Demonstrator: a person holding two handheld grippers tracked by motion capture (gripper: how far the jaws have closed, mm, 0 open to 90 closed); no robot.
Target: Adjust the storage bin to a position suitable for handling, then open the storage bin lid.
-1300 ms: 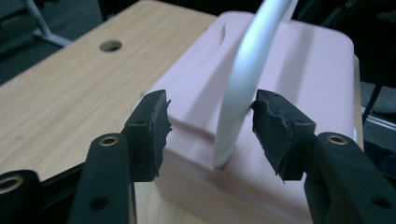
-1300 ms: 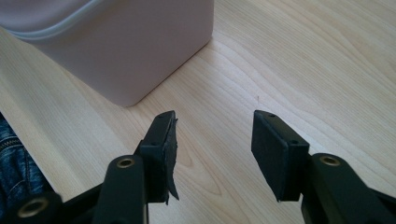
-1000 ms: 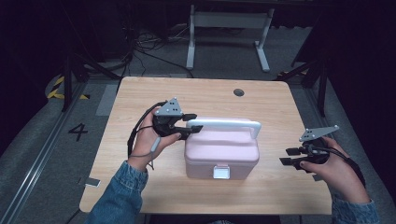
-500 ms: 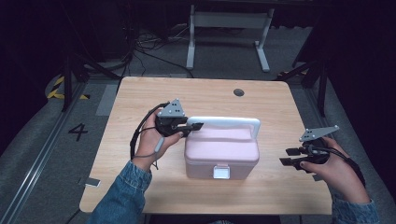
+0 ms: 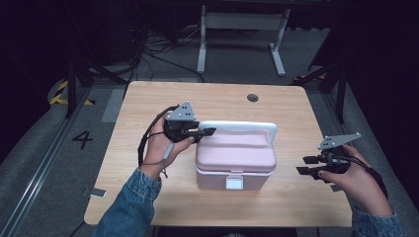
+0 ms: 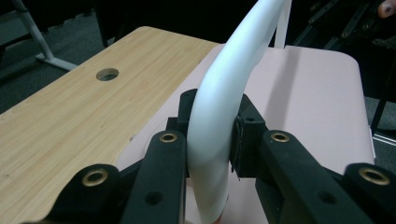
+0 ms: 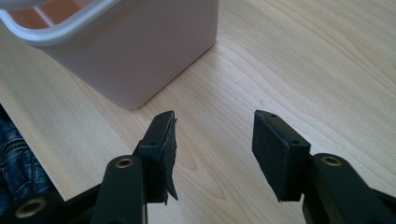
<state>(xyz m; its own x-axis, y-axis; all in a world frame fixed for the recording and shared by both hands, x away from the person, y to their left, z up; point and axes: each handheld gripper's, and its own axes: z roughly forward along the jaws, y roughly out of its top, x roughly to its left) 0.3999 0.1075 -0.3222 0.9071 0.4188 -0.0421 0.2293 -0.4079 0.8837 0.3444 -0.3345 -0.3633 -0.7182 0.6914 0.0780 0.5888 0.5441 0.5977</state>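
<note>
Pink box (image 5: 236, 158) sits at the centre of the frame on the wooden table (image 5: 148, 197), its white handle (image 5: 242, 126) raised. The left gripper (image 5: 205, 132) has just closed its jaws onto the handle's left end. At lower right, the right gripper (image 5: 310, 166) holds its jaws apart, off the box. Dark floor lies beyond.

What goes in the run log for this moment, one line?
left tool: shut on white handle | right tool: open, apart from pink box | box: on table, front latch closed
</note>
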